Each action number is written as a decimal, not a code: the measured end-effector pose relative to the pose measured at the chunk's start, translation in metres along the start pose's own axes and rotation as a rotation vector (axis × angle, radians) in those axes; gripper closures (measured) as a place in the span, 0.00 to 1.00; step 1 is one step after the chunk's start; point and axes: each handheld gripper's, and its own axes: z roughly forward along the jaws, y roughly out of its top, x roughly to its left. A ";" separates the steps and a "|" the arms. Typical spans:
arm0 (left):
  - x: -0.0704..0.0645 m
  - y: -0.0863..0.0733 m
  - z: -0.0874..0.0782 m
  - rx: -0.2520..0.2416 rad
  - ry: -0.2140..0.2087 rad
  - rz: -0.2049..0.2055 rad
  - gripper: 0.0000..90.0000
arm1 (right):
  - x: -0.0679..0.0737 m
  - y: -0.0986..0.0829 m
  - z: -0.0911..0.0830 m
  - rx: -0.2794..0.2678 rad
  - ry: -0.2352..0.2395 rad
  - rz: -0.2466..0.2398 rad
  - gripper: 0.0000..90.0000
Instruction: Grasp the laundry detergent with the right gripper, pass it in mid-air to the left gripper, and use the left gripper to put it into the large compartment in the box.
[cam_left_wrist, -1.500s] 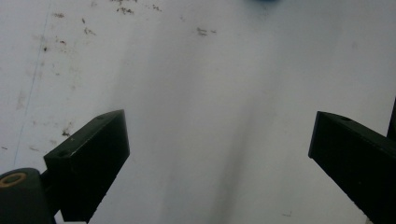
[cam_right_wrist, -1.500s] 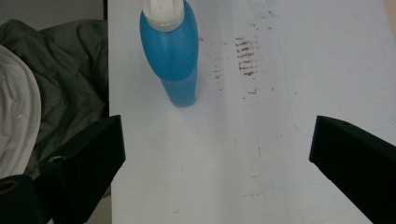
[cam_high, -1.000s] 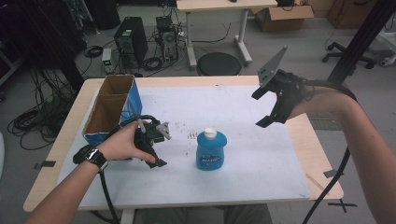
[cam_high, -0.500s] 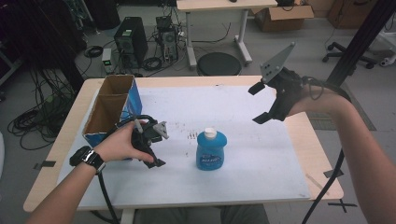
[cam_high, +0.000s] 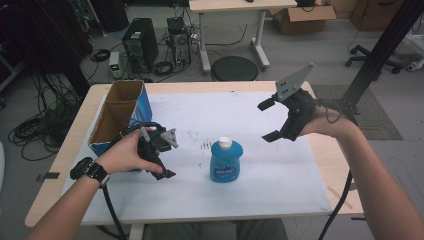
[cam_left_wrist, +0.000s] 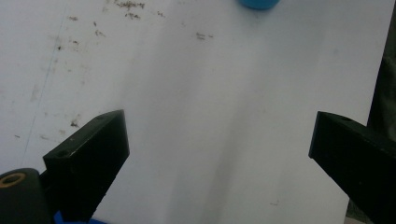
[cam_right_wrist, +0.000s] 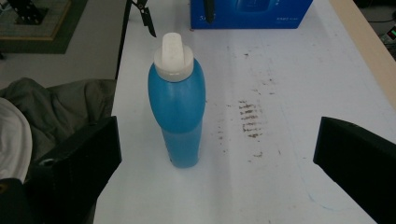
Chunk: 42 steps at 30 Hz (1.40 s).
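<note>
A blue bottle (cam_high: 226, 161) with a white cap stands upright in the middle of the white-covered table (cam_high: 300, 180). My right gripper (cam_high: 267, 120) hovers to its right, raised off the table, jaws open and empty. In the right gripper view the bottle (cam_right_wrist: 177, 102) stands ahead, left of centre between the wide-open jaws of that gripper (cam_right_wrist: 218, 130), and apart from them. My left gripper (cam_high: 162, 157) rests low to the left of the bottle, held in a hand. In the left gripper view its jaws (cam_left_wrist: 219, 126) are open over bare white surface, with the bottle's base (cam_left_wrist: 259, 3) at the top edge.
An open blue cardboard box (cam_high: 120, 115) stands at the table's left side, just behind the left hand; the same box (cam_right_wrist: 252, 14) shows beyond the bottle. Dark scuff marks (cam_high: 206, 145) lie left of the bottle. A black pole (cam_high: 380, 55) rises off the right edge.
My right gripper has drifted left and slightly down, toward the bottle. The left gripper and the bottle have barely moved.
</note>
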 end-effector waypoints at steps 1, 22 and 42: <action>0.000 0.000 0.000 -0.002 0.000 0.002 0.06 | 0.001 -0.005 0.006 -0.012 0.011 0.005 0.01; -0.001 -0.001 -0.001 0.005 -0.006 0.000 0.06 | 0.009 -0.045 0.058 -0.142 0.044 0.058 0.00; -0.001 0.000 0.000 0.009 -0.012 -0.005 0.06 | 0.017 -0.062 0.104 -0.194 0.048 0.099 0.00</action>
